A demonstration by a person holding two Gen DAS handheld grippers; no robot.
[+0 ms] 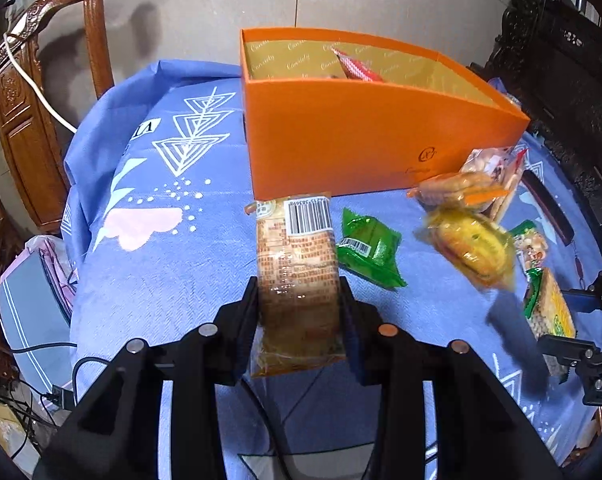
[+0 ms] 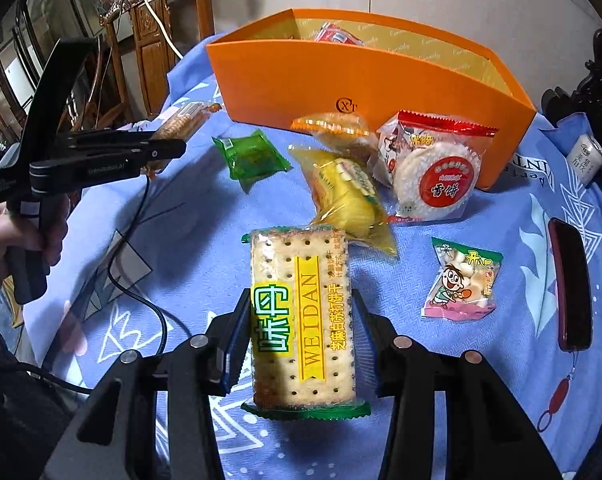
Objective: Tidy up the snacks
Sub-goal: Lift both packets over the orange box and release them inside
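Both grippers were loaded: left gripper (image 1: 299,308) clamped a brown biscuit pack (image 1: 297,276), right gripper (image 2: 299,344) pinched the Weidan crackers (image 2: 303,316), both held above the blue cloth (image 1: 173,264), short of the orange box (image 1: 365,136). Other snacks lay loose beside it.

One orange box (image 2: 301,76), eight snack packets (image 2: 437,168), one can (image 2: 588,156).

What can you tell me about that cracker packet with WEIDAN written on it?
The WEIDAN cracker packet is a clear plastic wrapper with green crimped ends, showing pale square crackers dotted with holes. A yellow band reads WEIDAN beside big green characters. The right gripper holds it lengthwise, its black fingers pressed on both long sides, above the blue cloth. It appears intact and sealed. Nothing else seems to touch it.
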